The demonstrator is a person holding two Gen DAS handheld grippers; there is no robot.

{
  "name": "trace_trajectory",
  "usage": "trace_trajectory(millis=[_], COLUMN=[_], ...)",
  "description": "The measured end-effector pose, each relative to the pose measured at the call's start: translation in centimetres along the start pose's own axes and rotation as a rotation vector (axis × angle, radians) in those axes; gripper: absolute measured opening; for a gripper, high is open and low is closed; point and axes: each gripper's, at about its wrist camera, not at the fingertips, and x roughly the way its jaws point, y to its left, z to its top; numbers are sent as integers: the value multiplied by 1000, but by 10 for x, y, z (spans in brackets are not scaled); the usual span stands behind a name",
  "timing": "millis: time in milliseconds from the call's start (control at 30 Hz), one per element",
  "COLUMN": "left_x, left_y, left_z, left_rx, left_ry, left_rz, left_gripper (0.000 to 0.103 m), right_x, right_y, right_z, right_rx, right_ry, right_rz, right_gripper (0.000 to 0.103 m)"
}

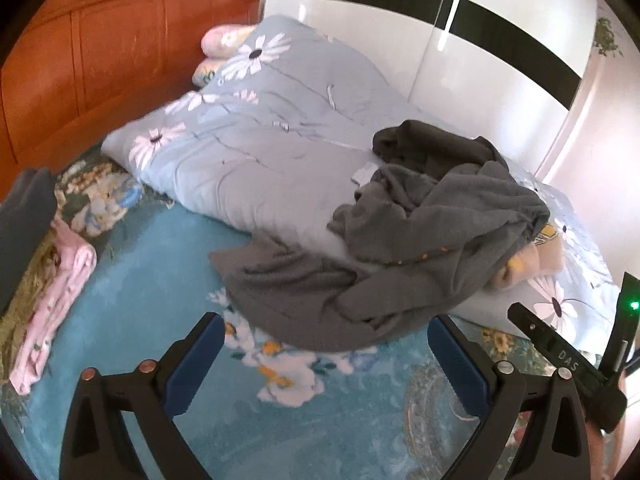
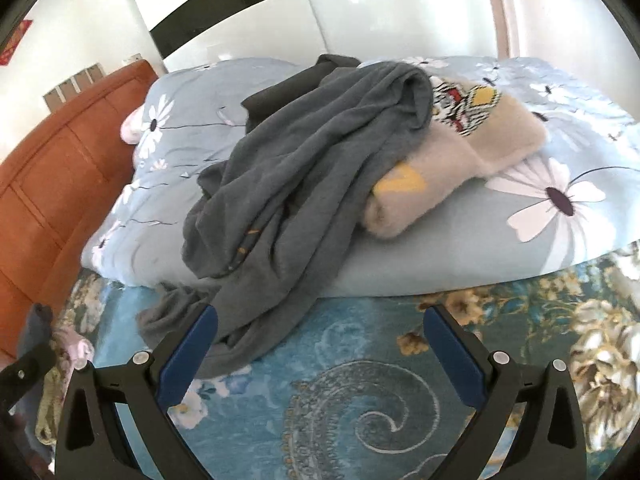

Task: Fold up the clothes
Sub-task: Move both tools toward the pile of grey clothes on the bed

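At far left, folded pink clothes [image 1: 52,312] lie on the teal floral bedsheet [image 1: 168,264]. Centre, the left gripper [image 1: 326,346] gapes, holding nothing, before a crumpled grey garment [image 1: 420,236] spilling off the blue daisy duvet [image 1: 256,148]. Rightward, the right gripper [image 2: 320,338] is likewise spread and unladen, beside a beige sweater [image 2: 460,152] partly under the grey cloth.

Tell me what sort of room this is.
A bedroom, most likely: a bed with a wooden headboard, a floral quilt with clothes heaped on it, and a glossy white wardrobe behind.

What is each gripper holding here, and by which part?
Nothing. The left gripper and right gripper are both open above the bedspread, short of the grey garment.
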Motion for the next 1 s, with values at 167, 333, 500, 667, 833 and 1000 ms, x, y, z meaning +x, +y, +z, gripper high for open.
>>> trace_trajectory(millis=[167, 333, 500, 667, 833, 1000], left_x=[13, -5, -2, 1, 1, 2], left_y=[-17, 4, 0, -5, -12, -10], left_z=[14, -11, -8, -15, -19, -20], left_rx=[-4, -48, -56, -31, 12, 2], left_ry=[-55, -187, -190, -191, -191, -178], left_rz=[-12, -54, -70, -83, -76, -78], left_gripper=[103, 103, 103, 103, 103, 103], right_x=[-3, 2, 5, 4, 4, 8], right_y=[1, 48, 52, 57, 43, 43], right_z=[1, -10, -13, -12, -13, -11], right_rx=[-70, -152, -161, -201, -246, -254], right_ry=[-31, -117, -50, -8, 8, 25], right_rz=[-93, -164, -102, -67, -42, -26], right_gripper=[103, 103, 103, 103, 103, 103])
